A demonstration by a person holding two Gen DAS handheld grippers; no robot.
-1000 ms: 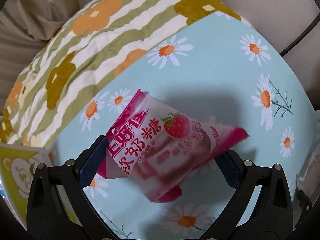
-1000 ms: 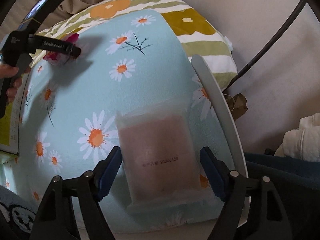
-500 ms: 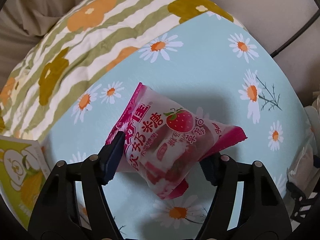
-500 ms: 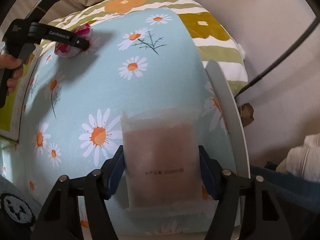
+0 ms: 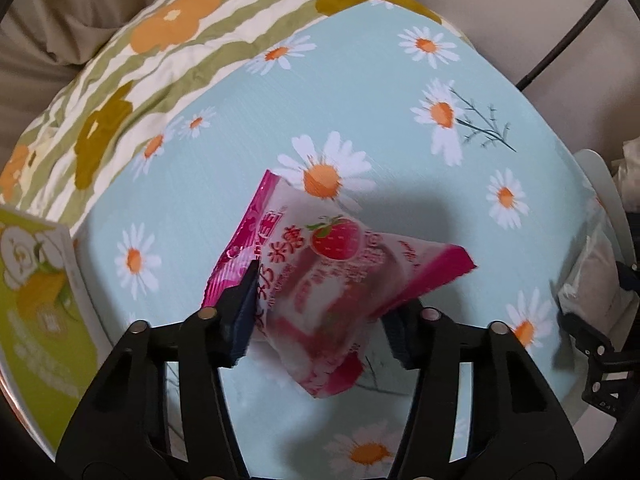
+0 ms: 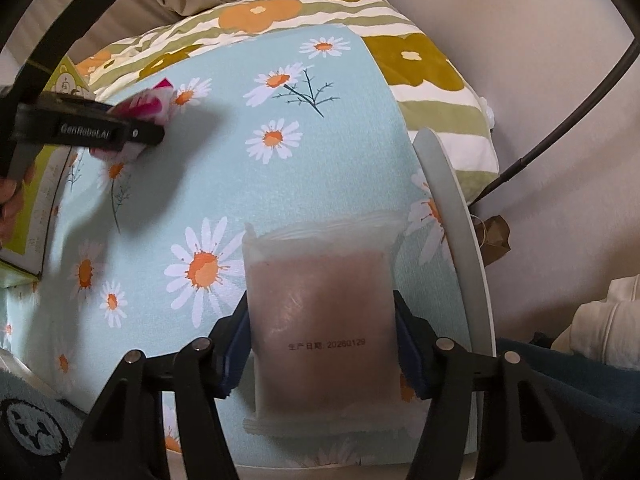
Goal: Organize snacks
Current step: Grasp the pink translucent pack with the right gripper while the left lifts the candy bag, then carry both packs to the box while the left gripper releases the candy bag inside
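Observation:
My left gripper (image 5: 320, 320) is shut on a pink strawberry candy bag (image 5: 320, 280) and holds it above the daisy-print tabletop (image 5: 360, 100). The bag also shows in the right wrist view (image 6: 148, 108), pinched in the left gripper (image 6: 132, 132). My right gripper (image 6: 324, 344) is shut on a frosted packet with brown contents (image 6: 320, 320), near the table's right edge. That packet shows at the right edge of the left wrist view (image 5: 588, 276).
A green box with a bear print (image 5: 36, 288) lies at the table's left; it also shows in the right wrist view (image 6: 44, 184). A flowered pillow (image 5: 160, 60) lies behind the table. The table's white rim (image 6: 460, 240) runs along the right. A black cable (image 6: 560, 128) hangs by the wall.
Both grippers have closed onto their packets. The left gripper has lifted the pink bag and moved it over the table toward the right.

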